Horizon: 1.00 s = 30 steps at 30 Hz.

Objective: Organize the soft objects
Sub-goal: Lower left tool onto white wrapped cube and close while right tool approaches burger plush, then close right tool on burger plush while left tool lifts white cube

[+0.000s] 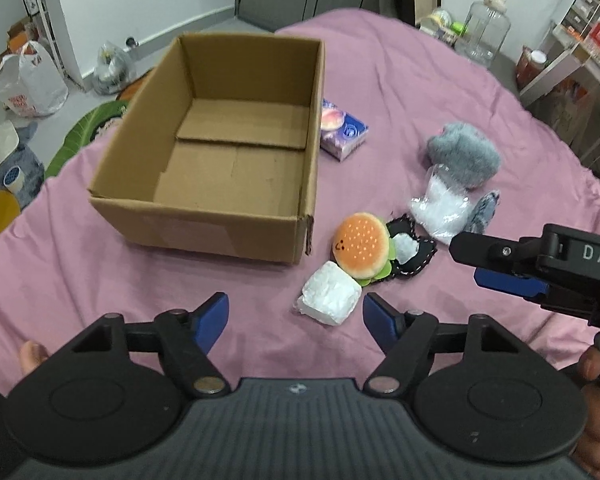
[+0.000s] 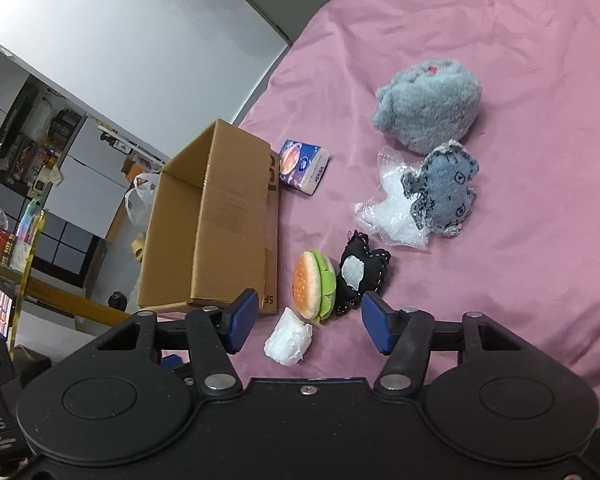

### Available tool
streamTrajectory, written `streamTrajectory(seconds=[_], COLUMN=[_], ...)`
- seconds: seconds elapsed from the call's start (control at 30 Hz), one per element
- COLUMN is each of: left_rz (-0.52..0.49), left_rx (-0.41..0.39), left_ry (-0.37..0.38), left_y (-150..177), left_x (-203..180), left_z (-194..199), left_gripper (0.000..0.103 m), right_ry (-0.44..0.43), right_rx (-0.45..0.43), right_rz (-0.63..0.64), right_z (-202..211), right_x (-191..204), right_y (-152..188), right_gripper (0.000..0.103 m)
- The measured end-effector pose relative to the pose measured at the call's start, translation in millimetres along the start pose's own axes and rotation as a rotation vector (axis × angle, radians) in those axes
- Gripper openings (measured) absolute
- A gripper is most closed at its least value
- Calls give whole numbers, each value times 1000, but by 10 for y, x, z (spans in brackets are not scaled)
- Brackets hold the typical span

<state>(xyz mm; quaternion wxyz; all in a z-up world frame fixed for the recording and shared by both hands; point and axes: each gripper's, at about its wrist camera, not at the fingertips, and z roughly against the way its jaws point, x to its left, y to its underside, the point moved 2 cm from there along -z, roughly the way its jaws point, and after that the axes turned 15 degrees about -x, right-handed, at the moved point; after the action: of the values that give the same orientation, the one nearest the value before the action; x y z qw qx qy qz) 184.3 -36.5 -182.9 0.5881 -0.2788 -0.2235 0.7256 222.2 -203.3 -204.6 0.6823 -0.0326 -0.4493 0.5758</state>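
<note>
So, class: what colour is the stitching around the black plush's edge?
White, on the black plush; it shows best in the right wrist view.

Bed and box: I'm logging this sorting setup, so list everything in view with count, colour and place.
Cardboard box: one, brown, open, nothing inside, on the bedsheet.
Bedsheet: one, pink.
Tissue pack: one, purple, beside the box.
Fluffy plush: one, grey, farthest.
Denim toy: one, blue-grey, on a clear bag.
Clear bag: one, white filling.
Burger plush: one, orange and green.
Black stitched toy: one, white patch.
White wrapped bundle: one, nearest.
Left gripper: open.
Right gripper: open.
</note>
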Motion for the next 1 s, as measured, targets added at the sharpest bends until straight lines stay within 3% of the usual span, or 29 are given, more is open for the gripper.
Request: streamTrajectory(seconds=[0.3,0.57,0.67,0.73,1.0], left_rz=[-14,-14,3,15,26], left_rx=[78,131,152,160,140], left_ry=[20,18,19,16,15], left_y=[67,118,131,142,155], left_x=[-148,-216,-221,-210,-186], left_z=[-390,-692,-777,-823,-768], left_gripper=[72,72,66,53,48], right_ry=[-49,-86,-96,-101,-92], right_rx=[73,117,131,138,156], right_rz=[-70,-144,-145,-142,-113], right_z=[-245,-437,-506,-550,-688], right_x=[-154,-273,-275,-279,-229], right_y=[17,26,41,56,113], right_gripper=[46,45,45,45,45])
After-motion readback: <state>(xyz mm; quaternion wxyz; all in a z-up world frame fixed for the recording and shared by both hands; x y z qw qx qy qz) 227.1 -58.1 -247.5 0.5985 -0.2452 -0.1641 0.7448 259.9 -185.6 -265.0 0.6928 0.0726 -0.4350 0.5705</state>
